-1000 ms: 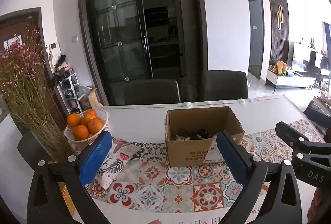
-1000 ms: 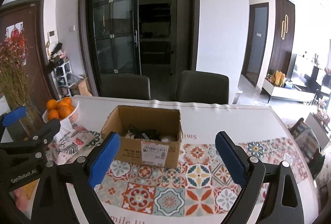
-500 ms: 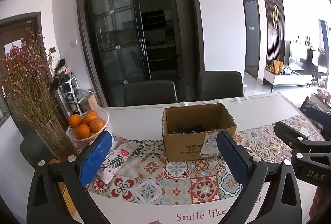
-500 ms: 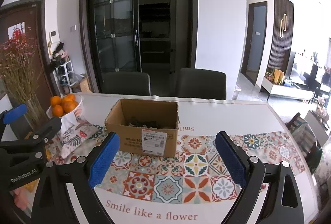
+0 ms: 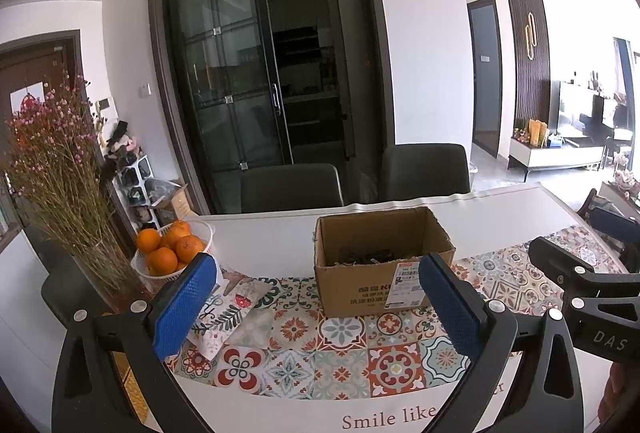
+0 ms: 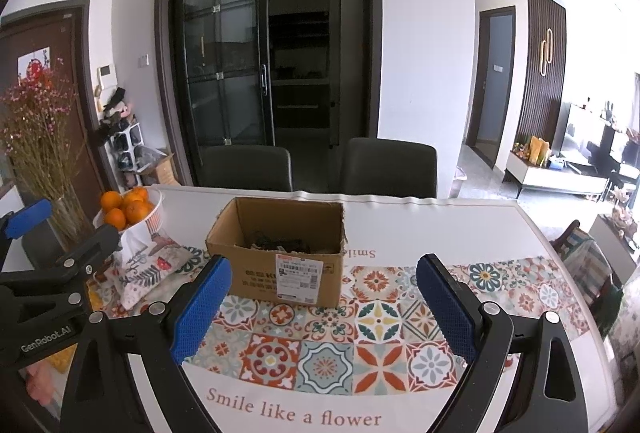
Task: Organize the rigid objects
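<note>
Both tools, left tool [image 5: 316,307] and right tool [image 6: 322,309], gape empty; box [image 6: 280,253] at twelve could slide if you nudge it.

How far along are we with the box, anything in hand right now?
Done: dark items already lie inside the cardboard box, though I cannot tell what they are. In hand: nothing; the left gripper and right gripper are both open and empty, short of the box. Left: no loose rigid objects show on the tablecloth, so possibly nothing, or unpacking.
</note>
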The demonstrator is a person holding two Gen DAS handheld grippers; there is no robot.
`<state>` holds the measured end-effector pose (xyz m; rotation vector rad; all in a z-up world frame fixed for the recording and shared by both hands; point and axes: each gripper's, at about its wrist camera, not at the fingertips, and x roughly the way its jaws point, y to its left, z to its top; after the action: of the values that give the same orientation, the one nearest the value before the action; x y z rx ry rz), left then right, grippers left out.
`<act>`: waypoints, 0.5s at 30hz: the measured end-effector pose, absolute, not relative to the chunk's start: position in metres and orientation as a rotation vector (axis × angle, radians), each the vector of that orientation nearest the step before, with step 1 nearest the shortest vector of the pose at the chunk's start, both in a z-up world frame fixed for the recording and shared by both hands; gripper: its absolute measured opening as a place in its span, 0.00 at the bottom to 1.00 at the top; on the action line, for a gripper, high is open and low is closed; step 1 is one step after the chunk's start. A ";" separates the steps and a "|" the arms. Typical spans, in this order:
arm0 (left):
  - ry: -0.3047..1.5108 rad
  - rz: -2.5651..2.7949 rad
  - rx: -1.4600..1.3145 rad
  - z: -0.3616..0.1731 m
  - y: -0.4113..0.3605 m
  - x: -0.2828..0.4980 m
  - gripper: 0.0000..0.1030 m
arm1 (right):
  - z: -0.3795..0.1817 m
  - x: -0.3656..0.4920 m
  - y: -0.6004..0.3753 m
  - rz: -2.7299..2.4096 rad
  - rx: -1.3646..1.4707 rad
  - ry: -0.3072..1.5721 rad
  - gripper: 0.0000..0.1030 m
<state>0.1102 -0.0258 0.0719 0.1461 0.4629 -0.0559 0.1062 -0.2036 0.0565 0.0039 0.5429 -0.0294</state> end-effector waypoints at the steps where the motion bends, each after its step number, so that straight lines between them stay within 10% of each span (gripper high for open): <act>1: 0.462 -0.056 0.148 0.072 -0.026 0.110 1.00 | 0.056 0.106 -0.204 -0.027 0.005 0.542 0.91; 15: 0.441 -0.054 0.153 0.075 -0.027 0.107 1.00 | 0.058 0.103 -0.206 -0.026 0.011 0.536 0.91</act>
<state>0.1074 -0.0265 0.0753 0.1533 0.4410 -0.0545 0.1035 -0.2056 0.0581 0.0109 0.5357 -0.0260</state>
